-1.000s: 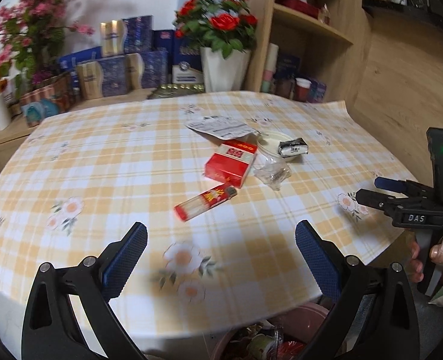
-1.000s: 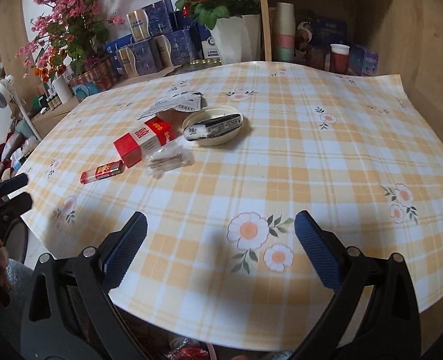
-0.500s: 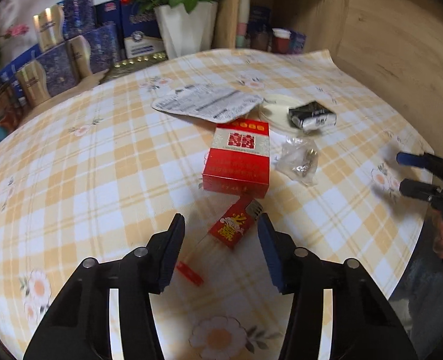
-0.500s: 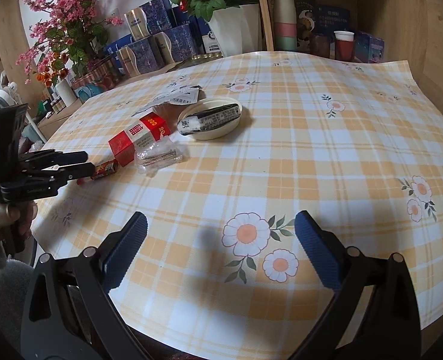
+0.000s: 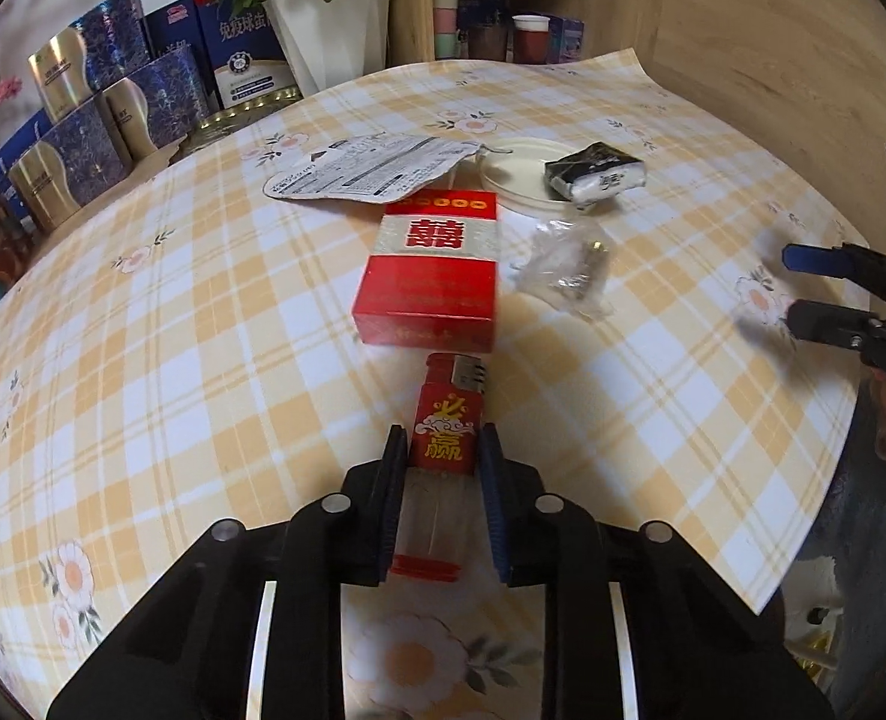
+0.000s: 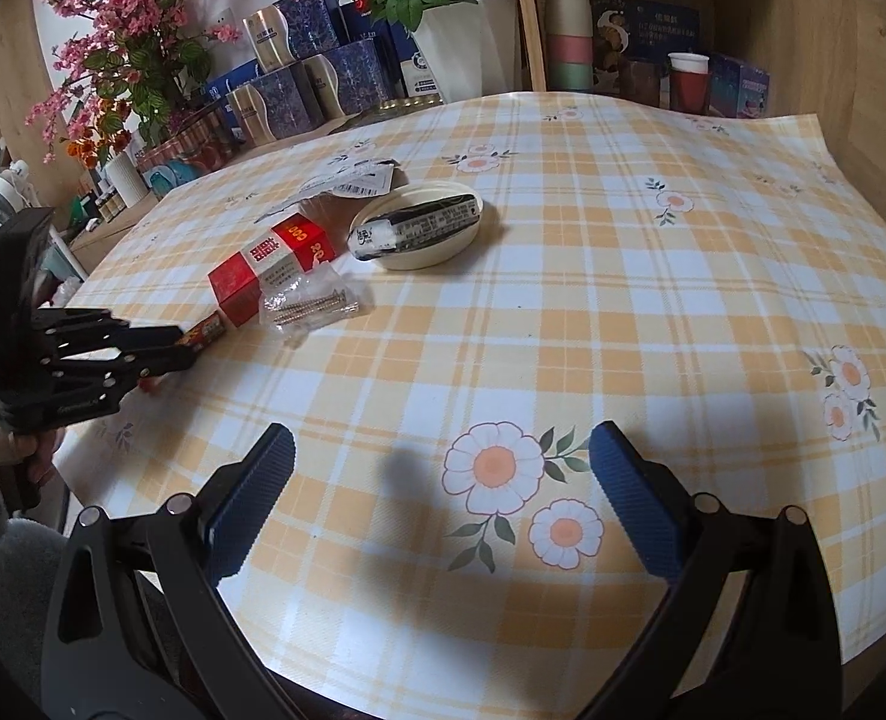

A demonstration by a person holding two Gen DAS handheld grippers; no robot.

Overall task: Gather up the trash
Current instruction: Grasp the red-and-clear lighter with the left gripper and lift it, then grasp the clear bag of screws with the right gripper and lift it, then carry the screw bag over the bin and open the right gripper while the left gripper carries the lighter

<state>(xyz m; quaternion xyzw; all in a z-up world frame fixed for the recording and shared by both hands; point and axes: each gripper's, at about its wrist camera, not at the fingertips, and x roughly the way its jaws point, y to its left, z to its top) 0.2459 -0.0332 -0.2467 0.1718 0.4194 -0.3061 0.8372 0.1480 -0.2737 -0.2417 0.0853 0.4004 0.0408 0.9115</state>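
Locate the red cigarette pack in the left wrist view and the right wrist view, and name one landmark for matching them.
Left wrist view: the red cigarette pack lies at centre, just beyond the red lighter between the closing jaws of the left gripper.
Right wrist view: the pack lies left of centre, beside the clear bag of screws.
Shared landmark: the cream dish holding a black-and-white packet.

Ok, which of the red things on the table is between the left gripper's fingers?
The red lighter, lying lengthwise between the closing left gripper; the red cigarette pack lies just beyond.
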